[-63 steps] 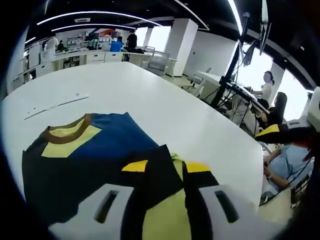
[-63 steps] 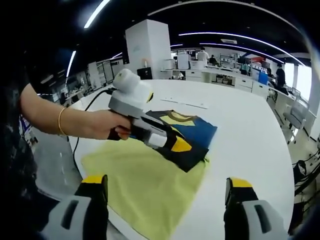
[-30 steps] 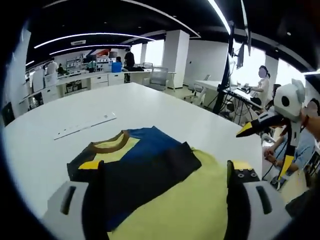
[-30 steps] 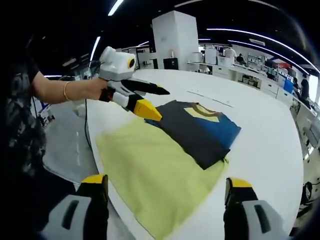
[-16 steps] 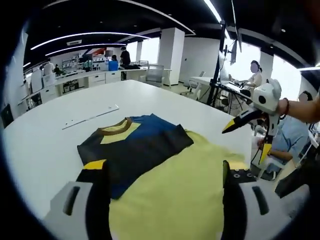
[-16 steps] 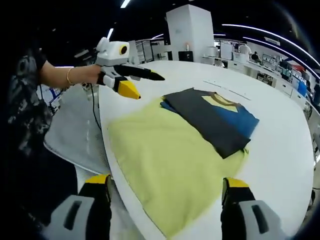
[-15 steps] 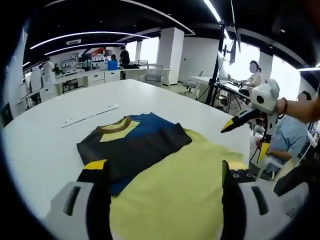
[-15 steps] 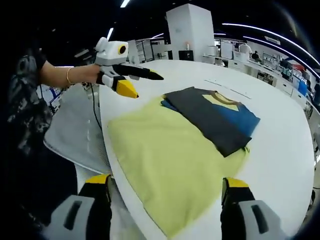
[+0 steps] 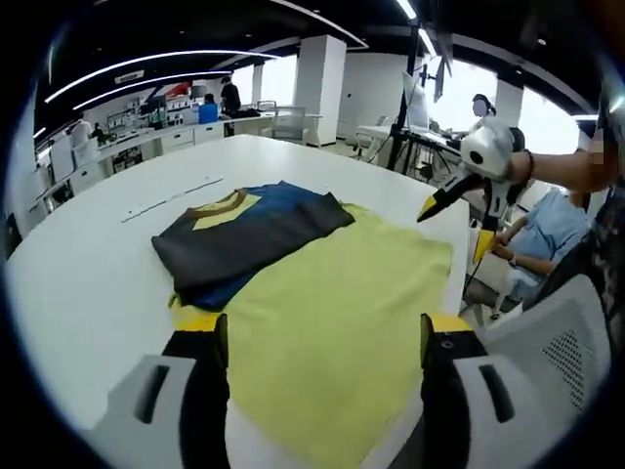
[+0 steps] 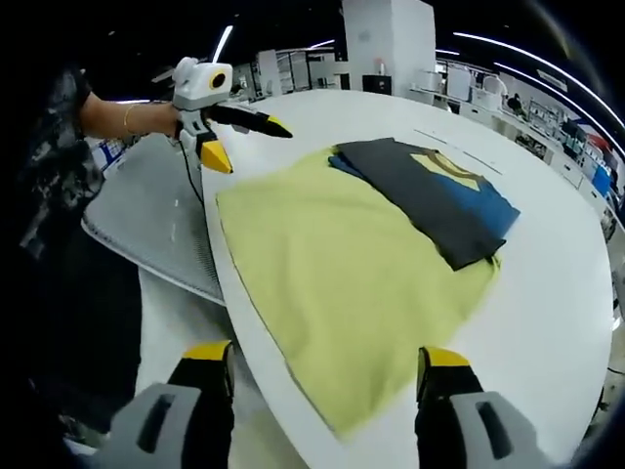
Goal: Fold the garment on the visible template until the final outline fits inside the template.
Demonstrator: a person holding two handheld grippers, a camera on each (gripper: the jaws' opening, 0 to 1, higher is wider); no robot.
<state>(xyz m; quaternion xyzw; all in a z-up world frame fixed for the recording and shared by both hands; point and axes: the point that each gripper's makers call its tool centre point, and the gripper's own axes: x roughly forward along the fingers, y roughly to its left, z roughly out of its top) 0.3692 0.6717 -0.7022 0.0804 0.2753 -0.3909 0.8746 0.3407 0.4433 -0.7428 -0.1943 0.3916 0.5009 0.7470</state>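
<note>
Now, garment (image 9: 249,230): we see it folded on the yellow template (image 10: 342,264), towards the worktop (image 9: 78,264) middle.
Left tongs (image 9: 317,337): spread, empty, nearer.
Right tongs (image 10: 320,371): spread, empty.

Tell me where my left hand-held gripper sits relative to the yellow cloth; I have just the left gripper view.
Observer: In the right gripper view, the left hand-held gripper hangs in the air near the edge of the white table, by a corner of the yellow template cloth. Its jaws are apart and touch nothing.
Operator: And what do the other gripper's own jaws frame?
Observer: The right hand-held gripper has its jaws apart and empty, framing the cloth's near corner. The folded T-shirt lies on the cloth's far end.
</note>
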